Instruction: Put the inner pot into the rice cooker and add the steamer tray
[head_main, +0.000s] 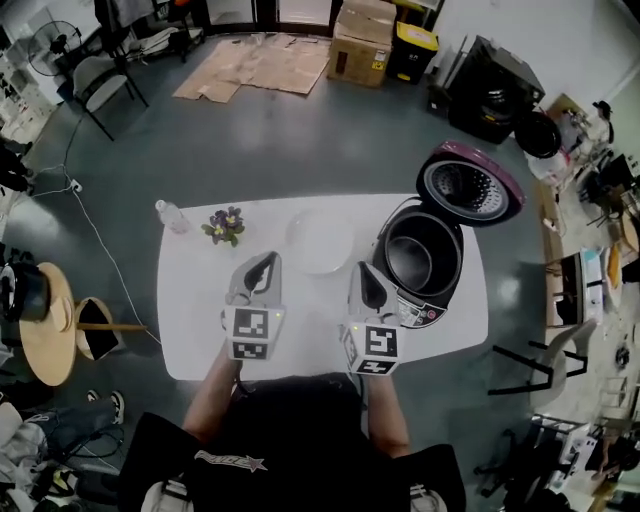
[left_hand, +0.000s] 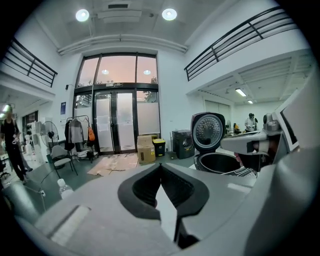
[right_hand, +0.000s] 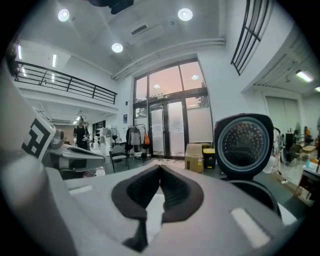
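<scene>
Lying just beyond both closed jaws: steamer tray (head_main: 320, 240).

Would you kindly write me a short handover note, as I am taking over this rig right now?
Left gripper: jaws shut, empty.
Right gripper: jaws shut, empty.
Both hover over the near side of the table.
Rice cooker stands at the table's right, lid open; the inner pot appears already seated inside.
Steamer tray lies on the table, left of the cooker.
Left: place the tray in the cooker.
</scene>
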